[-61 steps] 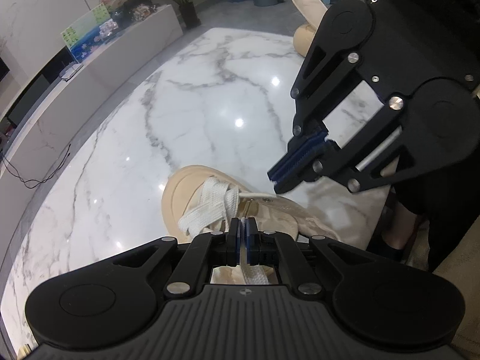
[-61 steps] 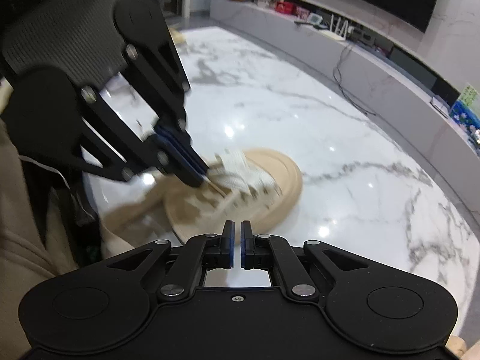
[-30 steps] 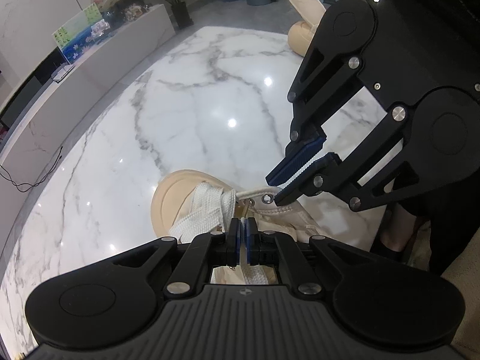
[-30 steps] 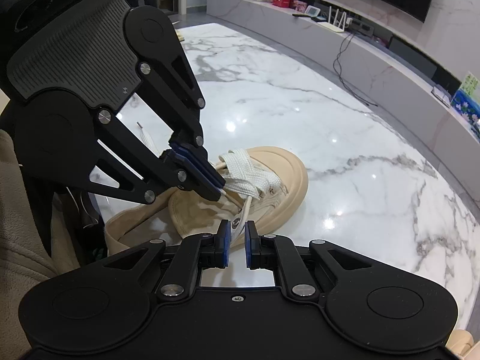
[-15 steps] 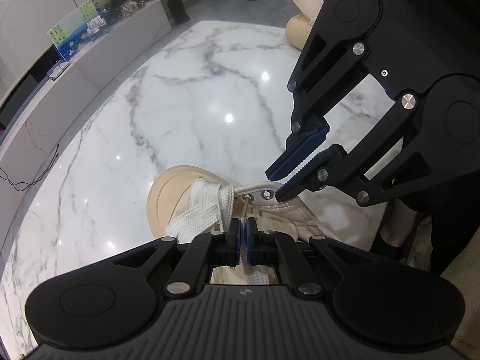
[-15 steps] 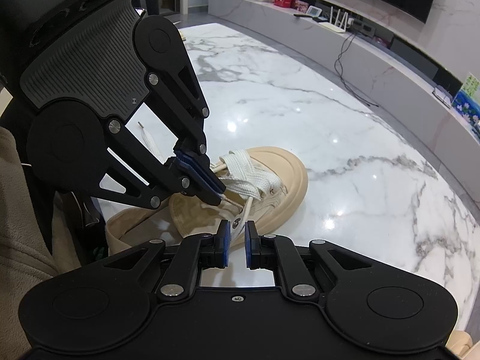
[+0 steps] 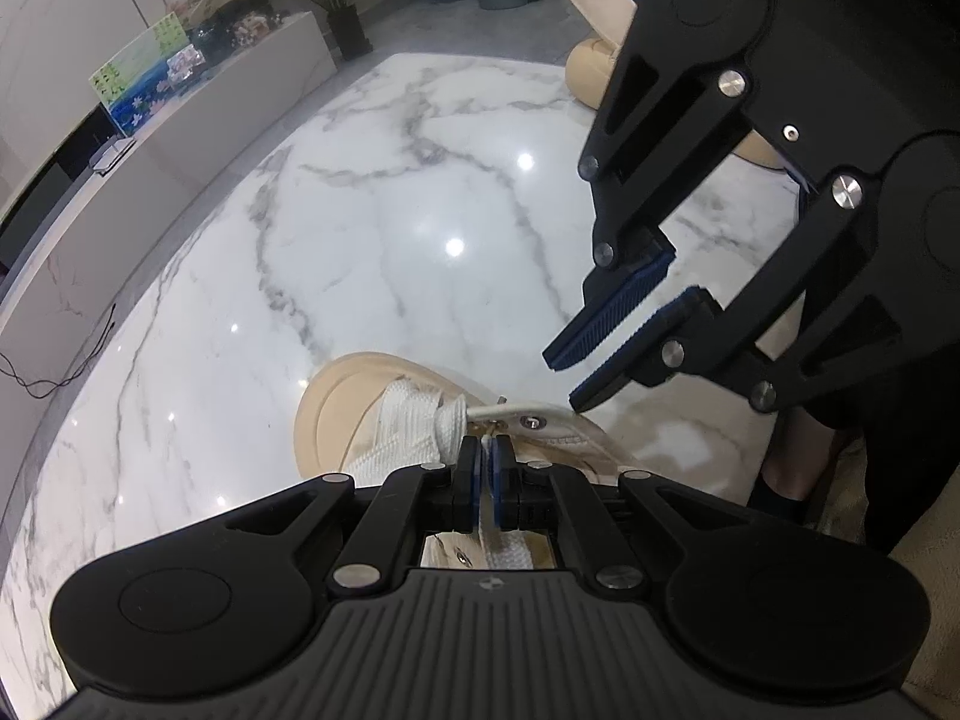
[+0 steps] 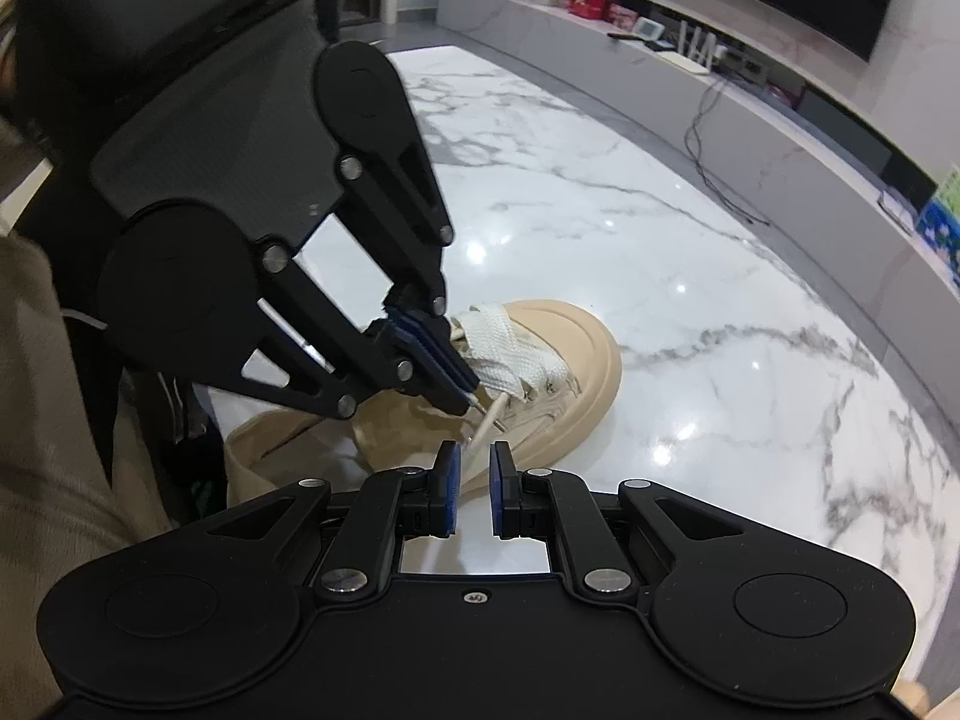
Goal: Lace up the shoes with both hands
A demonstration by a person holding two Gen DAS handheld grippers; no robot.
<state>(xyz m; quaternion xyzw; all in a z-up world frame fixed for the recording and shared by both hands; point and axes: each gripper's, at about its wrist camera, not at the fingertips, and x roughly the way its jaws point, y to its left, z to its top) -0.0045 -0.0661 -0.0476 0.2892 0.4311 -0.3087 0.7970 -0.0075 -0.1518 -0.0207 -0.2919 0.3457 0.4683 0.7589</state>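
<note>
A beige shoe (image 7: 336,402) (image 8: 570,360) with wide white laces (image 7: 414,426) (image 8: 516,354) lies on the white marble table (image 7: 390,240) near its front edge. My left gripper (image 7: 486,450) (image 8: 462,393) is shut on the lace tip over the shoe's eyelets. The lace tip (image 8: 489,420) pokes out of it toward my right gripper. My right gripper (image 8: 474,468) (image 7: 570,378) is open a little and empty, just in front of the lace tip, above the shoe's side.
A second beige shoe (image 7: 600,60) stands at the table's far edge. A long white counter (image 7: 180,138) (image 8: 780,120) curves around the table. The person's legs and beige clothing (image 8: 54,420) are close to the table's front edge.
My right gripper has opened wider and drawn back a little from the shoe. My left gripper stays shut on the lace and has shifted slightly over the eyelets.
</note>
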